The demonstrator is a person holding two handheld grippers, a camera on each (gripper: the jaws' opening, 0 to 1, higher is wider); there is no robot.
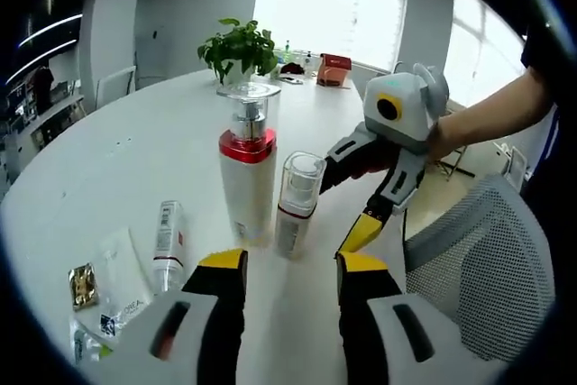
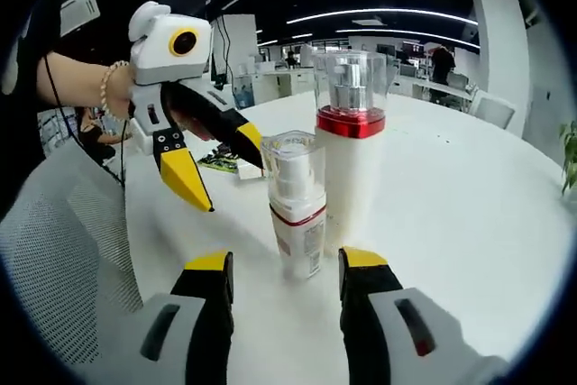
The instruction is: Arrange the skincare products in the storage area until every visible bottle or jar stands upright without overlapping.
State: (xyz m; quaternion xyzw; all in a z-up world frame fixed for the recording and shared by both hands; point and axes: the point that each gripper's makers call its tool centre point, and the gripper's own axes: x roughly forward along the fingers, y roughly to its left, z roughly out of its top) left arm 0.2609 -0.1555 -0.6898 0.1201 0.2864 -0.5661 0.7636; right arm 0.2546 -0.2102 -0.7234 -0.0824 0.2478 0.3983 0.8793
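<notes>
Potted plant (image 1: pixel 239 49), mesh chair (image 1: pixel 487 259), perhaps sachets (image 1: pixel 113 286)

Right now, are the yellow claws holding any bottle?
No. The left gripper and right gripper are both open; the small clear-capped white bottle stands free.

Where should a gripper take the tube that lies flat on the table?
Probably across the white tube's narrow body near its middle, coming down from above with jaws either side of its length. It lies flat on the white table, left of the two upright bottles, a sachet close alongside.
</notes>
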